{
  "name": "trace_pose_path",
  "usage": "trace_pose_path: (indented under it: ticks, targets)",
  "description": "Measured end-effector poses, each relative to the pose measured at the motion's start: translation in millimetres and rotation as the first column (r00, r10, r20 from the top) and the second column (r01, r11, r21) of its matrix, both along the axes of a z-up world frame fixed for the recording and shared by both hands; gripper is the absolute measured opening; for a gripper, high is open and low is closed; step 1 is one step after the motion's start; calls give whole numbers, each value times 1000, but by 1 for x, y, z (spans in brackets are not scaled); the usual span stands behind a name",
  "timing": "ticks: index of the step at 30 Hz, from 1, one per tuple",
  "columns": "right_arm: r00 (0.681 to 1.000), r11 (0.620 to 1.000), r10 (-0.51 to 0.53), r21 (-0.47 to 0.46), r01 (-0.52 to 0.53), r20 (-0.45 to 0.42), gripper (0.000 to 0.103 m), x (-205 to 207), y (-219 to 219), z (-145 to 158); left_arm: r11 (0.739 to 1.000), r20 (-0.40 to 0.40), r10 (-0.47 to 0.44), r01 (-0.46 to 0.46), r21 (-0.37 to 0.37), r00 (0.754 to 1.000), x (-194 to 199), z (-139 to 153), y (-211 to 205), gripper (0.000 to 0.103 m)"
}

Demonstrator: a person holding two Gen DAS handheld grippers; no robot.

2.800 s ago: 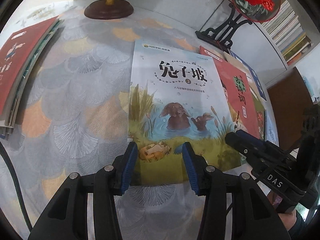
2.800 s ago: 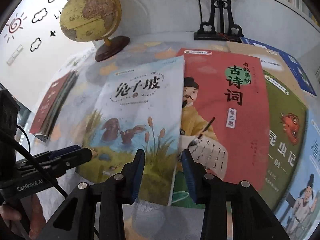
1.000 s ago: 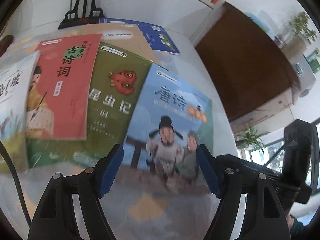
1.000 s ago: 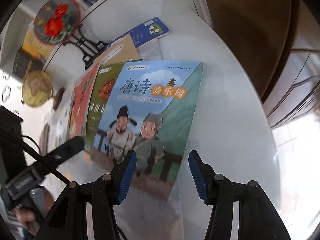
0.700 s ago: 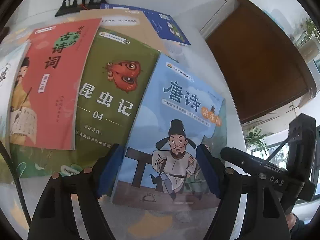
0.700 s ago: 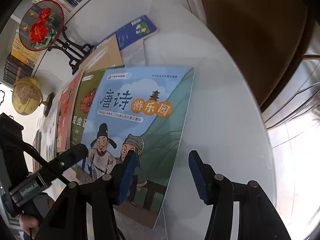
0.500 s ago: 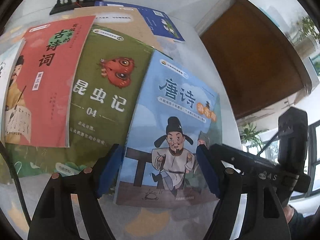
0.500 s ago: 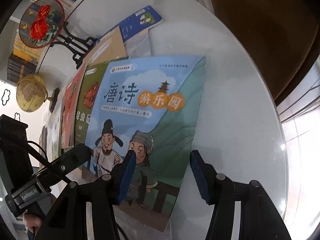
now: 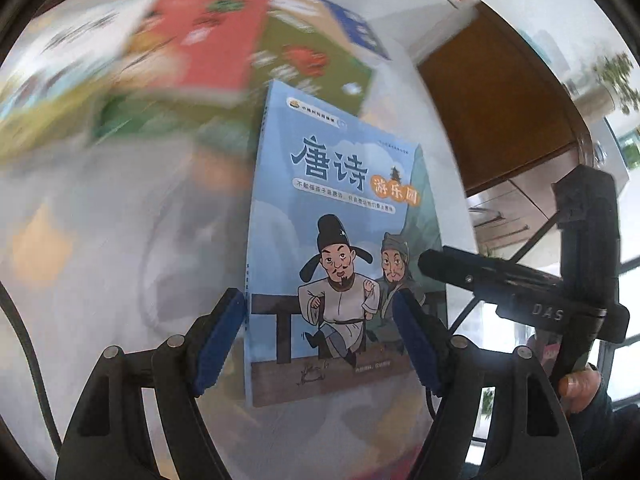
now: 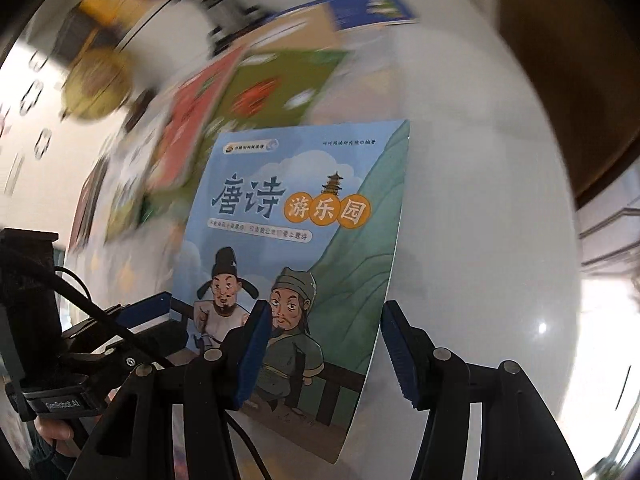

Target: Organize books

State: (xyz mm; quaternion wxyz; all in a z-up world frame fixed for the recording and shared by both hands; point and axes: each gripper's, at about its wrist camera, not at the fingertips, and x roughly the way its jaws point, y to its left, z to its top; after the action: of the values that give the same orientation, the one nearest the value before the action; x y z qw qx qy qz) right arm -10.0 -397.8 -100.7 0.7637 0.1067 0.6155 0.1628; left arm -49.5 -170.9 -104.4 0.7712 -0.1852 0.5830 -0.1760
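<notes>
A blue picture book (image 9: 340, 216) with two cartoon men on its cover lies flat on the white table (image 10: 480, 200). It looks sharp while everything else is smeared. My left gripper (image 9: 318, 300) is open over the book's near end, with the left pad at the spine edge and the right pad above the cover. My right gripper (image 10: 326, 312) is open too, one finger over the cover and the other just past the book's right edge. The right gripper's finger (image 9: 460, 268) reaches in from the right. A blue pad of the left gripper (image 10: 148, 312) sits at the book's left edge.
A blurred row of books lies behind: red (image 9: 208, 32), green (image 9: 304, 64), dark blue (image 9: 360, 36) and a pale one (image 9: 60, 52). A globe (image 10: 96, 80) stands far left. A brown cabinet (image 9: 500, 100) lies beyond the table's right rim. A hand (image 9: 580, 384) holds the right gripper.
The blue book has slid off the green book's edge toward me and now lies apart from the row. Both grippers moved with it, and the other books swung up and left.
</notes>
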Motion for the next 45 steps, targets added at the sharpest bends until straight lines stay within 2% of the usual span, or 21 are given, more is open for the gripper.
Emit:
trace_pose_path:
  ticks: [4,7,9,11,14,16,18,20,25,28,30,31,32,35,37,39,41,42,43,44,45]
  targets:
    - [994,994,111,7,-111,-8,58,-26,51,-5,991,-21,125,-124,53,992,-36,-5,41,74]
    - [984,984,179,6,-179,-2,57,-38,79,-14,983,-27,178,-177,46,984,-46,-8,60,74]
    - [982,982,187,26,-187,5,57,-44,84,-16,976,-27,210,-208,59,977,-51,-10,70,74]
    - [988,988,155,26,-155,-19,57,-50,80,-18,971,-20,219,-216,103,976,-56,-11,74,74]
    - [992,992,125,31,-125,-12,57,-64,71,-18,972,-11,190,-186,146,982,-61,-15,71,74]
    - [992,991,129,25,-129,15,57,-79,73,-17,968,10,141,-140,207,990,-62,-14,61,74]
    - [990,992,125,-17,-124,66,45,-94,78,-15,958,31,89,-94,271,996,-62,-15,49,74]
    - [991,996,88,-17,-87,102,42,-105,79,-16,946,57,38,-54,319,998,-63,-15,37,74]
    - [992,999,43,21,-46,117,42,-114,83,-17,943,80,-25,-3,332,997,-64,-16,21,79]
    - [992,999,33,33,-37,121,42,-116,83,-17,957,81,-11,-13,290,997,-63,-15,27,79]
    - [992,999,24,39,-29,128,43,-118,82,-18,984,70,34,-46,172,997,-65,-12,45,79]
    - [991,999,19,42,-25,132,43,-120,80,-18,994,59,88,-92,61,994,-65,-10,60,79]
    - [991,998,9,54,-17,131,43,-120,78,-19,993,53,119,-118,-6,992,-67,-8,68,79]
    - [994,993,-30,116,18,107,44,-118,71,-21,966,31,176,-167,-197,984,-71,-2,91,79]
    - [995,986,-59,163,45,85,45,-117,64,-23,947,27,189,-174,-270,982,-73,1,93,79]
    - [995,980,-75,192,60,73,45,-116,62,-25,911,-2,206,-193,-364,978,-74,-1,96,79]
    - [995,979,-73,194,59,70,47,-116,62,-24,888,-33,227,-221,-402,973,-72,-8,94,79]
    - [995,980,-65,191,51,71,49,-116,64,-24,892,-47,226,-226,-390,973,-70,-13,90,78]
    - [996,982,-56,186,42,74,51,-116,66,-23,904,-71,217,-228,-363,974,-69,-20,86,68]
    - [996,983,-49,180,34,77,55,-116,68,-22,922,-103,209,-231,-312,973,-69,-30,80,66]
    - [996,984,-41,174,27,80,58,-115,72,-21,935,-108,207,-229,-270,972,-69,-37,75,59]
